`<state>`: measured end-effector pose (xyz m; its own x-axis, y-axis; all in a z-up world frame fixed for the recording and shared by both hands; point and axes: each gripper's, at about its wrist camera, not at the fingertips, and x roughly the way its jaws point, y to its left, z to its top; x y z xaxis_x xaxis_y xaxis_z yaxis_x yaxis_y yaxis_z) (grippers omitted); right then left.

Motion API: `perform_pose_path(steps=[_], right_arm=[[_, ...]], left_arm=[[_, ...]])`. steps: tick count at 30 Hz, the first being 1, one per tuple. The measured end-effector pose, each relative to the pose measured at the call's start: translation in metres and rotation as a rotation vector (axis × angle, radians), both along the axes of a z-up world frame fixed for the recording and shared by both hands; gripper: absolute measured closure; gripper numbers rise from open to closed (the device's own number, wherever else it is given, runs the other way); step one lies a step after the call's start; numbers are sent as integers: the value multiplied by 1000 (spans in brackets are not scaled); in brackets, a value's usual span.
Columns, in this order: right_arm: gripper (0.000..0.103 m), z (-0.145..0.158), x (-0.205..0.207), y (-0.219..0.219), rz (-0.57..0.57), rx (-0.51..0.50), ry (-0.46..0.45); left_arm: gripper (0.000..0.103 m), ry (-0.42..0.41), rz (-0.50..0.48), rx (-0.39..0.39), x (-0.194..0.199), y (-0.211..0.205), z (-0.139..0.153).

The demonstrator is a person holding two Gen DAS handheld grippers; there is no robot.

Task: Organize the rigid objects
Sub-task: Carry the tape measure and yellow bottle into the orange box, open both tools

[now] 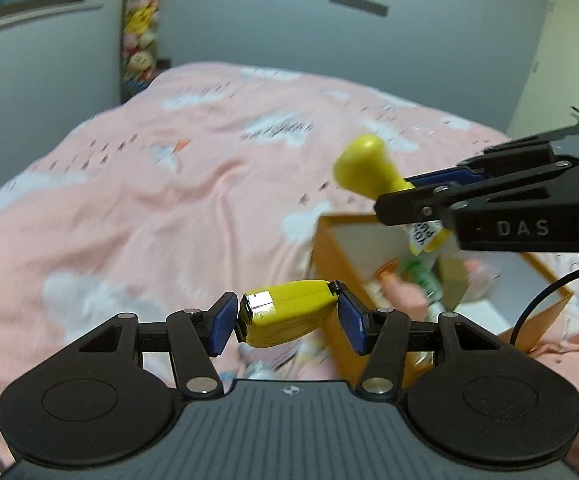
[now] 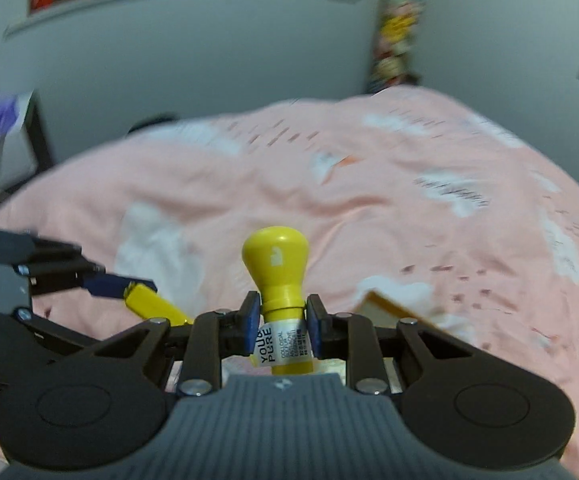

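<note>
My left gripper [image 1: 287, 320] is shut on a flat yellow case with a silver end [image 1: 289, 312], held crosswise above the pink bed. It also shows in the right wrist view [image 2: 157, 306], at the left. My right gripper [image 2: 283, 314] is shut on the neck of a yellow bottle with a bulb cap and a white label [image 2: 279, 276]. In the left wrist view that bottle [image 1: 369, 168] hangs above an open orange box [image 1: 329, 248], with the right gripper [image 1: 393, 196] coming in from the right.
The orange box holds several items, among them a green-labelled tube [image 1: 423, 276] and something pink [image 1: 403, 292]. A pink bedspread with white clouds [image 1: 193, 184] covers the bed. Grey walls and a shelf of plush toys [image 1: 141, 28] stand behind.
</note>
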<state>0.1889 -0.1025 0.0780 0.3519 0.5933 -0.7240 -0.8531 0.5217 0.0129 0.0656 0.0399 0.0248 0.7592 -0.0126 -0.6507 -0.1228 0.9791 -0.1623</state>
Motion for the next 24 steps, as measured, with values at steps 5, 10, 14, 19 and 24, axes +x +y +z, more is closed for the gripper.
perform_pose_path(steps=[5, 10, 14, 19, 24], right_arm=[[79, 12, 14, -44, -133, -7, -32], [79, 6, 28, -89, -248, -52, 1], [79, -8, 38, -117, -321, -133, 39], [79, -42, 53, -141, -362, -247, 110], [79, -73, 62, -150, -372, -339, 170]], left_arm=[[40, -78, -100, -2, 16, -32, 23], [40, -58, -217, -57, 48, -67, 18], [40, 30, -300, -130, 76, -92, -4], [41, 136, -341, -136, 102, -109, -32], [41, 187, -369, -118, 112, -124, -45]])
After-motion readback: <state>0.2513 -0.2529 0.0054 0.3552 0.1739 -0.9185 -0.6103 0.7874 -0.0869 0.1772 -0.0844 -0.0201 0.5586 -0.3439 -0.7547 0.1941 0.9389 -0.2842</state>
